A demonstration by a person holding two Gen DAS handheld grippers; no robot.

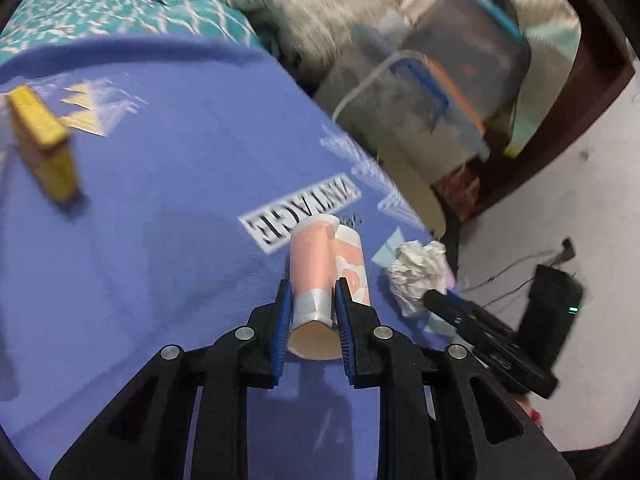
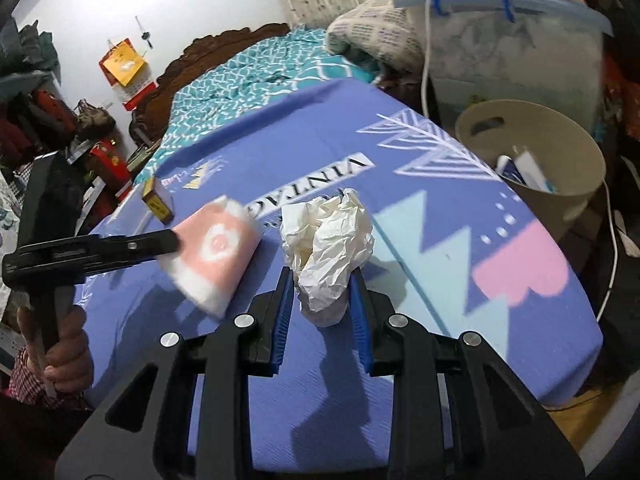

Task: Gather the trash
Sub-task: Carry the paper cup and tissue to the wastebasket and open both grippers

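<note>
Now my left gripper (image 1: pixel 311 300) is clamped on the pink paper cup (image 1: pixel 326 264), which juts forward from between its pads. My right gripper (image 2: pixel 322 292) is squeezed on the crumpled white paper (image 2: pixel 326 240). Beyond it to the right stands the beige bin (image 2: pixel 560 168), off the purple cloth (image 2: pixel 400 340).

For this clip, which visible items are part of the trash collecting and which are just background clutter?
Part of the job:
- pink paper cup, clamped in the left gripper
- crumpled white paper, clamped in the right gripper
- beige bin beside the table, already holding some rubbish
- small yellow box on the purple cloth, possibly trash too

Just lying about:
- lidded storage tubs
- teal bedspread
- black device with green light
</note>
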